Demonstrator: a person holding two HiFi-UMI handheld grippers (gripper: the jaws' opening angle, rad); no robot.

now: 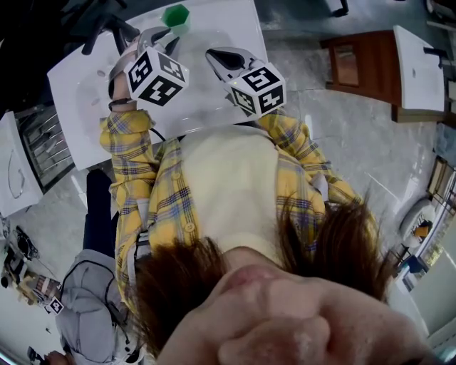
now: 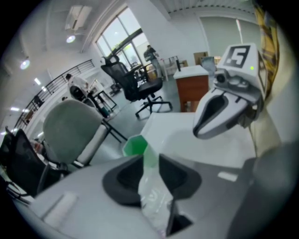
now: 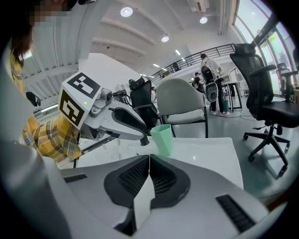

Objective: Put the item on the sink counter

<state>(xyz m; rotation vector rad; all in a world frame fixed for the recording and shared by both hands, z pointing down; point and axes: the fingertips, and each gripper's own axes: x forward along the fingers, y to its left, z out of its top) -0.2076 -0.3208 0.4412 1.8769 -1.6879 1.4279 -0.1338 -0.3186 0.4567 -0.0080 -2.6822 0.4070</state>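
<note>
Your green cup stands upright on the desk, just ahead of your released left gripper. Your right gripper is clenched empty. Placement looks done.

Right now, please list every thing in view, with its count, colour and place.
sink counter: one, white, before the person.
green cup: one, green, upright at the counter's far edge.
wooden cabinet: one, brown, white top, to the right.
office chair: one, black, beyond the counter.
padded chair: one, grey, behind the cup.
grey bag: one, grey, floor, lower left.
left gripper: one, grey, jaws apart, near the cup.
right gripper: one, grey, jaws together, empty, above the counter.
</note>
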